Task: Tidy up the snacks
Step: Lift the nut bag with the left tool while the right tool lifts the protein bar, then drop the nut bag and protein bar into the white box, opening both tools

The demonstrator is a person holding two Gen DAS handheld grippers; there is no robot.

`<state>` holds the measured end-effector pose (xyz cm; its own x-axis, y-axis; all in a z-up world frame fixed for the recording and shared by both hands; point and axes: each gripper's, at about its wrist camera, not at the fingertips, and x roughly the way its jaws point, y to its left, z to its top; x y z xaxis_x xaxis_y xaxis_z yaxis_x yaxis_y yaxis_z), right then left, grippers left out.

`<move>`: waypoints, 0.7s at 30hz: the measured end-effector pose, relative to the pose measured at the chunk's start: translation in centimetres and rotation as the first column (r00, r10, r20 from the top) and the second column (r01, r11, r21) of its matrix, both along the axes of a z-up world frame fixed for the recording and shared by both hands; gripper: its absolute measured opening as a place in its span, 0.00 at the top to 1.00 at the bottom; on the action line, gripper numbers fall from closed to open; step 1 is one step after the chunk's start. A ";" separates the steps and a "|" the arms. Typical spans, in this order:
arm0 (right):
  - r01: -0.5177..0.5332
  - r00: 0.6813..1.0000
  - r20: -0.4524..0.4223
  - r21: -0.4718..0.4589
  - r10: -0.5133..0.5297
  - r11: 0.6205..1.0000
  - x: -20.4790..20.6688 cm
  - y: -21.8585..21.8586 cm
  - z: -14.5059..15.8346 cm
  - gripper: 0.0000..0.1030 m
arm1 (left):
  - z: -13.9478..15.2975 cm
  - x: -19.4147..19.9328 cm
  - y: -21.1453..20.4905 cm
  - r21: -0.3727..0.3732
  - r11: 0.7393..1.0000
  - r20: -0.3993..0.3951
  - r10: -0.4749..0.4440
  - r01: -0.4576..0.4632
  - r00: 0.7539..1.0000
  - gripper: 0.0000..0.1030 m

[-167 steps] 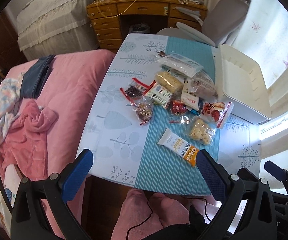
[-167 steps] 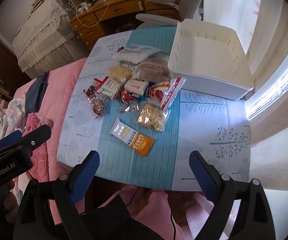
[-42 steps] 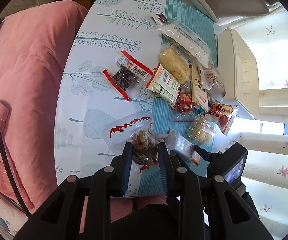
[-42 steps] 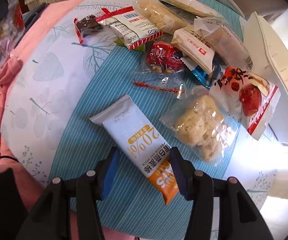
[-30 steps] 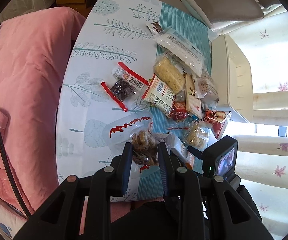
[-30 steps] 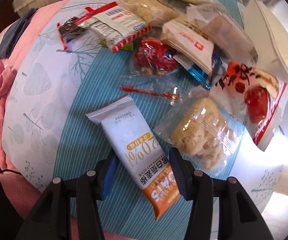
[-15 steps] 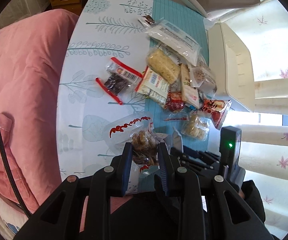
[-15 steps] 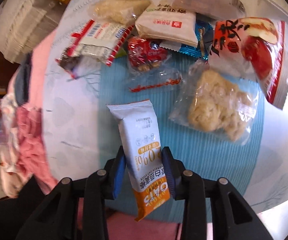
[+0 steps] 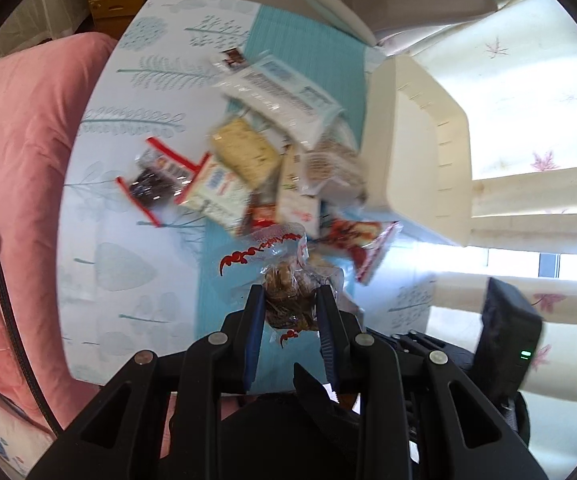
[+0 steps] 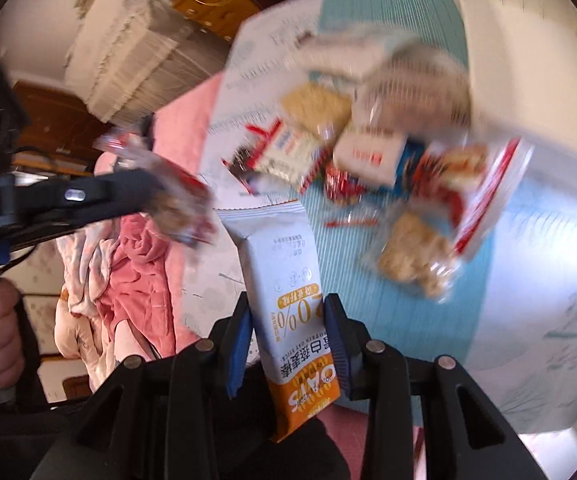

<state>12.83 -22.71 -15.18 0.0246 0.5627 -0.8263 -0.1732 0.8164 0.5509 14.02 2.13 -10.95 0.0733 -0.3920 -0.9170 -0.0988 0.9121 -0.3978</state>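
Left gripper (image 9: 290, 300) clamps a clear nut bag (image 9: 288, 280); right gripper (image 10: 288, 316) grips an oat bar (image 10: 288, 280), both off the table (image 9: 128, 240). White bin (image 9: 416, 160) at far right looks empty, nothing sorted yet; the snack pile (image 9: 256, 160) remains just left of it. A second ago the bar lay flat between wider jaws.

On the leaf-printed counter (image 9: 100, 272) a heap of plastic-wrapped snack packets (image 9: 264, 152) lies mid-surface, touching the empty cream plastic bin (image 9: 420, 152) to its right; a pink-covered bed (image 9: 12, 152) lies left.
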 end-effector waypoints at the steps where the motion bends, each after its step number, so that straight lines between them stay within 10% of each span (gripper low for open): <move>1: -0.007 1.000 0.017 0.000 0.007 1.000 0.1 -0.4 0.8 0.66 | 0.3 0.1 -0.7 -0.008 1.000 0.008 0.003 -0.003 1.000 0.77; 4: -0.033 0.997 0.074 -0.002 0.033 0.999 0.0 -0.8 3.0 0.66 | 1.1 0.7 -2.8 -0.019 1.000 0.025 0.008 -0.007 1.000 0.77; 6: -0.036 0.993 0.112 0.014 0.035 0.999 0.5 -1.5 4.3 0.84 | 1.7 1.2 -3.9 -0.021 1.000 0.041 0.005 -0.004 0.999 0.77; 21: 0.070 0.948 0.304 0.086 -0.093 0.994 6.4 -10.8 9.0 0.84 | 4.6 8.7 -14.6 0.002 0.999 0.152 -0.032 0.032 0.988 0.77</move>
